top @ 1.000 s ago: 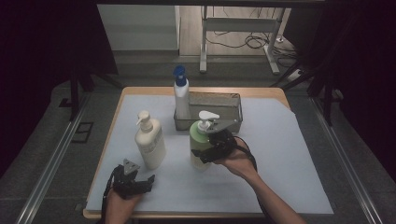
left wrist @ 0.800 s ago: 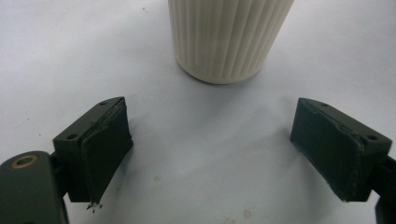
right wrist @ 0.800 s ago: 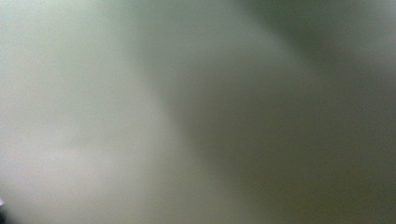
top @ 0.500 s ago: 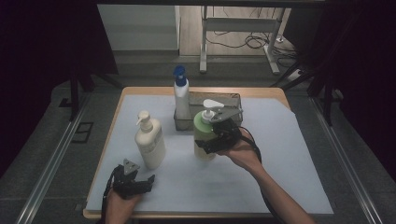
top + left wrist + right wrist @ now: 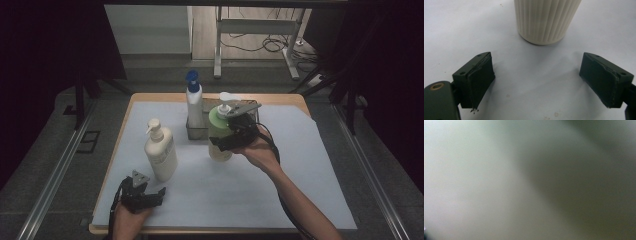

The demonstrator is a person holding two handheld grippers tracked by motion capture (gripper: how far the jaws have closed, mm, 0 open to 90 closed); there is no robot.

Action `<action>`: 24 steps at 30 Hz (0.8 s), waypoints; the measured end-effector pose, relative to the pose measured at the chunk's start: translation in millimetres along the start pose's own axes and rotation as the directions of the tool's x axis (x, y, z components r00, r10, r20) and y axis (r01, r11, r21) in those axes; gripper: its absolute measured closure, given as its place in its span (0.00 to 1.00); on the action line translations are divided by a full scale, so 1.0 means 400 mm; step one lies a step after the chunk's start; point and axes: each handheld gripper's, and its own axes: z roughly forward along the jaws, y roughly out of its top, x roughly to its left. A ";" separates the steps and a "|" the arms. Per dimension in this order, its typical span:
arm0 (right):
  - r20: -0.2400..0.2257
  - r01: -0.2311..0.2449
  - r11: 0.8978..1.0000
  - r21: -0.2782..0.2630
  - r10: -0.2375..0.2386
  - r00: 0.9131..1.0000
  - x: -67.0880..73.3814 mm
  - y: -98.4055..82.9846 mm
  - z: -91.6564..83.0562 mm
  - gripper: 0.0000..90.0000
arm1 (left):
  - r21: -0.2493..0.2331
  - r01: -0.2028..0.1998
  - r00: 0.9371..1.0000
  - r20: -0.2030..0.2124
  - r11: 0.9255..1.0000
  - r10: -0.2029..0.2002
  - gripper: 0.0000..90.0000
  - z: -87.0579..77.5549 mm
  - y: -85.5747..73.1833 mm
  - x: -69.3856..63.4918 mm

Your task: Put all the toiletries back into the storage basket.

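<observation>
Green pump bottle [image 5: 220, 135], upright, gripped by right gripper [image 5: 231, 134] from its right side, raised just in front of grey wire basket [image 5: 250, 107] at back of table [image 5: 295, 100]; contact with white sheet [image 5: 225, 185] below not clear. Right gripper view: blurred pale green surface [image 5: 499, 182] pressed close to lens, own jaws out of sight. White bottle with blue cap [image 5: 193, 102] standing in basket's left end. Cream pump bottle [image 5: 160, 152] upright on sheet, left of green one, well apart. Left gripper [image 5: 142, 196] low on sheet near front edge, jaws spread wide and empty; in left gripper view, ribbed cream base [image 5: 546, 20] just ahead between them, untouched
</observation>
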 end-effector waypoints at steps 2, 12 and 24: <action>0.010 -0.008 1.000 -0.002 0.008 1.000 -0.006 0.008 0.001 0.14 | 0.000 0.000 1.000 0.000 1.000 0.000 0.13 0.000 0.000 0.000; 0.048 -0.026 1.000 -0.016 0.027 0.999 -0.037 0.045 0.004 0.14 | 0.000 0.000 1.000 0.000 1.000 0.000 0.13 0.000 0.000 0.000; 0.090 -0.054 0.998 -0.025 0.057 0.994 -0.072 0.082 0.030 0.14 | 0.000 0.001 1.000 0.001 1.000 -0.001 0.13 0.000 0.000 0.000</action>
